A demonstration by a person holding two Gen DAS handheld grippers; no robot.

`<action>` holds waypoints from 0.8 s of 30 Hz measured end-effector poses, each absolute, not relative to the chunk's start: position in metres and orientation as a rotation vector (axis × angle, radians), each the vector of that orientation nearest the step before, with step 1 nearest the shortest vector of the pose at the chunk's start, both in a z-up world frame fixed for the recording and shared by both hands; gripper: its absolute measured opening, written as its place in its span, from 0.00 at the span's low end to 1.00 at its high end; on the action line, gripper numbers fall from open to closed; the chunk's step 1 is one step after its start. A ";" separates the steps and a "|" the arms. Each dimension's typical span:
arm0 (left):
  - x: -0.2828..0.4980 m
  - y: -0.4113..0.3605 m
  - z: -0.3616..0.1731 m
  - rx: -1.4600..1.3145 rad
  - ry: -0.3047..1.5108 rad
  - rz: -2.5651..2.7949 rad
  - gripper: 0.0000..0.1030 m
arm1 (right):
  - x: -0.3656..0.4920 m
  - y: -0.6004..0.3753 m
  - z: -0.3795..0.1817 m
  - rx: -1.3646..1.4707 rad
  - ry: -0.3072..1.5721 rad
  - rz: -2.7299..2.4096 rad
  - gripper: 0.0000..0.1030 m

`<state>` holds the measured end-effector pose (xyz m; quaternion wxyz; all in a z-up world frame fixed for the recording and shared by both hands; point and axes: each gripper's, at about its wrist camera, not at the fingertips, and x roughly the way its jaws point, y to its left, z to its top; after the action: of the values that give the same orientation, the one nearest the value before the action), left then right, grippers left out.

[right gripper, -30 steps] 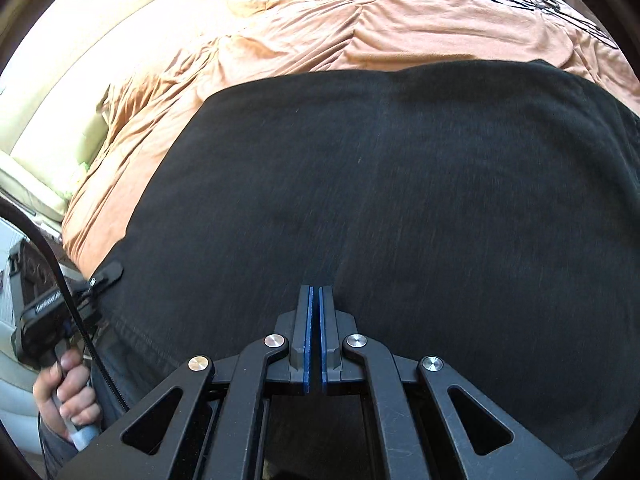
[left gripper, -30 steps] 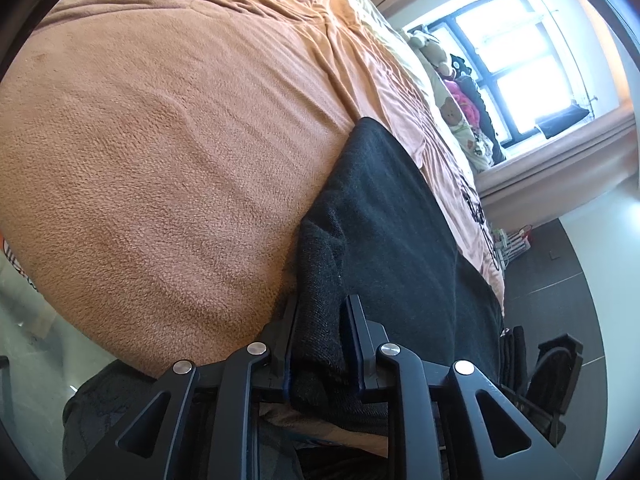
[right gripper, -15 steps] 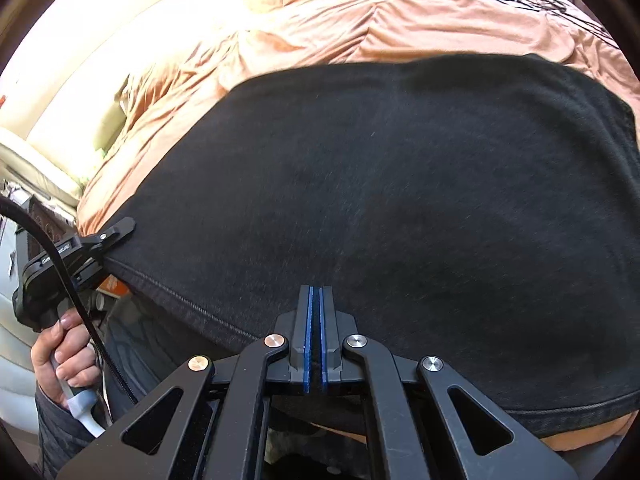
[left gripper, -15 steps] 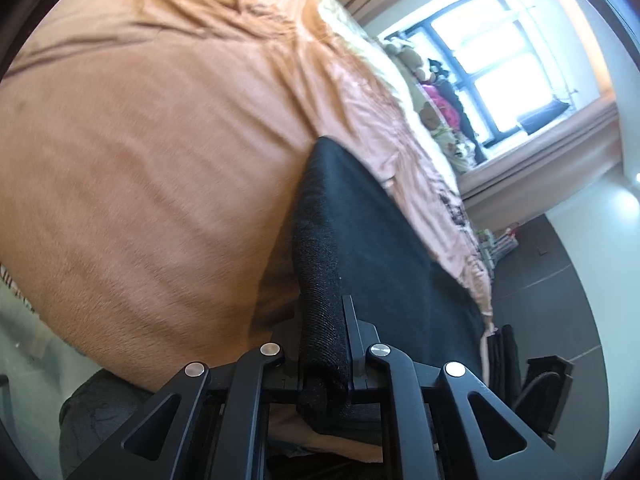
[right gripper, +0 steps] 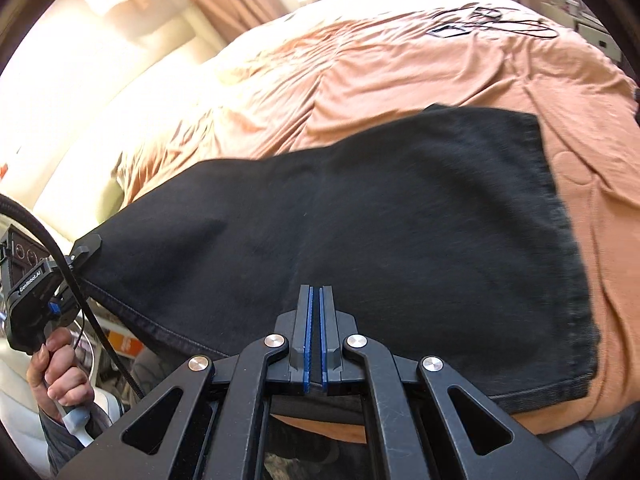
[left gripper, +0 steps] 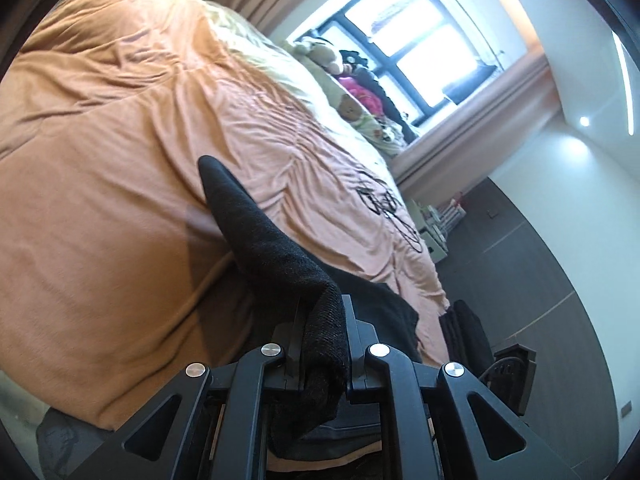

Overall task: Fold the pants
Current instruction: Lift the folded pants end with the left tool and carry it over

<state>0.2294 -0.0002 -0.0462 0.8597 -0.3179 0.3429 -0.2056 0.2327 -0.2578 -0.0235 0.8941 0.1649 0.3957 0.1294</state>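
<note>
Pants (right gripper: pixel 360 216) black, lifted off bed (right gripper: pixel 400 60).

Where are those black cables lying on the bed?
The black cables lie on the far side of the orange bedspread, beyond the black pants; in the left wrist view, toward the window.

Cloth on cloth, matt plastic around it

The pants (right gripper: pixel 400 216) are black, coarse-woven matt fabric with a frayed hem. The bed (left gripper: pixel 100 200) wears a soft orange fleecy blanket, wrinkled and dull. Both the left tool (left gripper: pixel 320 332) and the right tool (right gripper: pixel 316 320) are matt black plastic with shiny metal rivets; the right one's pads are blue.
</note>
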 end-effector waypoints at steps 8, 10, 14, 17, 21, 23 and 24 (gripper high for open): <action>0.236 -0.038 -0.009 -0.615 0.689 -0.525 0.13 | 0.205 -0.285 -0.017 0.403 0.771 0.234 0.00; 0.239 -0.051 0.000 -0.598 0.685 -0.550 0.13 | 0.203 -0.292 -0.018 0.418 0.761 0.229 0.00; 0.243 -0.078 0.012 -0.559 0.685 -0.598 0.13 | 0.191 -0.308 -0.015 0.445 0.740 0.217 0.00; 0.247 -0.100 0.017 -0.532 0.693 -0.632 0.13 | 0.185 -0.323 -0.014 0.468 0.724 0.204 0.00; 0.256 -0.132 0.021 -0.498 0.714 -0.675 0.13 | 0.173 -0.345 -0.016 0.496 0.706 0.184 0.00; 0.256 -0.148 0.021 -0.483 0.724 -0.695 0.13 | 0.168 -0.356 -0.018 0.513 0.704 0.175 0.00; 0.256 -0.154 0.021 -0.476 0.729 -0.703 0.13 | 0.166 -0.361 -0.019 0.521 0.703 0.172 0.00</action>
<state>0.2562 -0.1542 0.0212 0.8475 -0.2258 0.3458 -0.3334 0.1663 -0.3613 -0.0194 0.9022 0.2522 0.3399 0.0834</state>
